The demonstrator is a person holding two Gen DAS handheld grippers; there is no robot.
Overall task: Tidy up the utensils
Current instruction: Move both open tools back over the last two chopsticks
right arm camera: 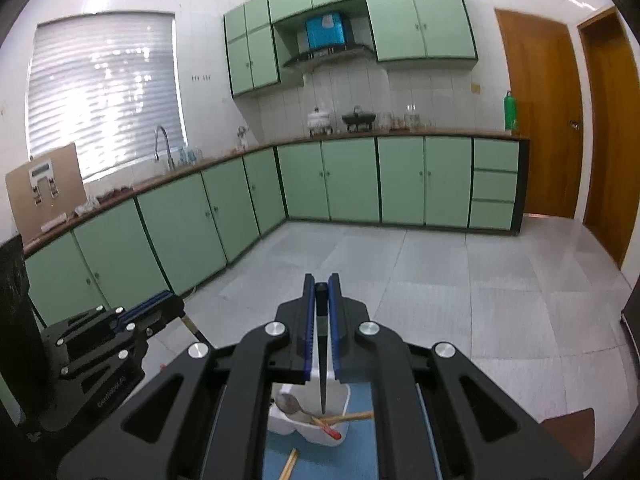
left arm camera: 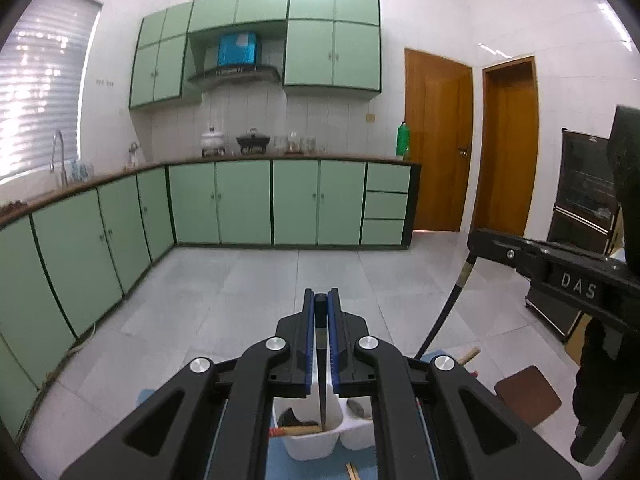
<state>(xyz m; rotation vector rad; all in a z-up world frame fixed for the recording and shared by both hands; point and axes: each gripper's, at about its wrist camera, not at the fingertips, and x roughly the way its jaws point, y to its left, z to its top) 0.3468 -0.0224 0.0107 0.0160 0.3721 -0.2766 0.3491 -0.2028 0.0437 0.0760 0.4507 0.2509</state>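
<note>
Left gripper: closed, holding nothing | right gripper: closed on dark-handled utensil | white caddy: below, part-filled | risk: long handle swings, clips caddy rim, tips it.

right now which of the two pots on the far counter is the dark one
The dark pot is the right-hand one, lidded, next to the glass jars; the white pot stands to its left.
</note>
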